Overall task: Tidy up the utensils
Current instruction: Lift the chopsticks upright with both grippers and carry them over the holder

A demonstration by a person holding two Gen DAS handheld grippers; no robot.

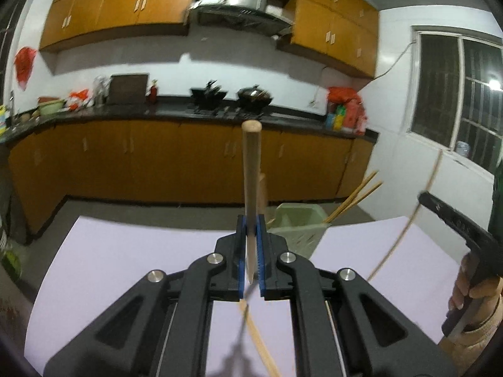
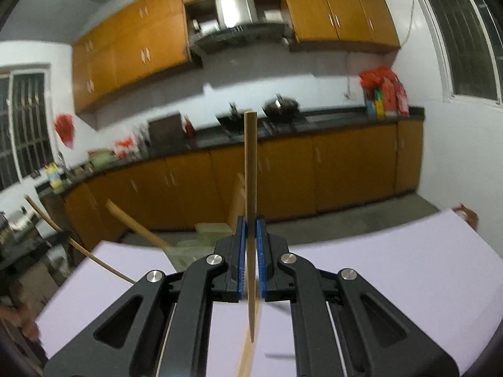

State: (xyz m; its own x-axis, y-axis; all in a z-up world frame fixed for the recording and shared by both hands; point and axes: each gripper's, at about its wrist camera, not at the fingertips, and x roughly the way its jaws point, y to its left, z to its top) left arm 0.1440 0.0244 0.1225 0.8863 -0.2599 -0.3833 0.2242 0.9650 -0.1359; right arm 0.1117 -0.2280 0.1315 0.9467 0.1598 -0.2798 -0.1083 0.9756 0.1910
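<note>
The left gripper (image 1: 251, 245) has its blue pads clamped on a round-ended wooden stick (image 1: 251, 169) that stands upright between them, and the right gripper (image 2: 251, 245) is clamped likewise on a square-ended chopstick (image 2: 250, 163). Just beyond the left one, a pale green utensil basket (image 1: 295, 223) sits on the lilac table (image 1: 125, 251), two chopsticks (image 1: 355, 198) leaning out of it. Another chopstick (image 1: 261, 342) lies flat on the table, under the left gripper.
</note>
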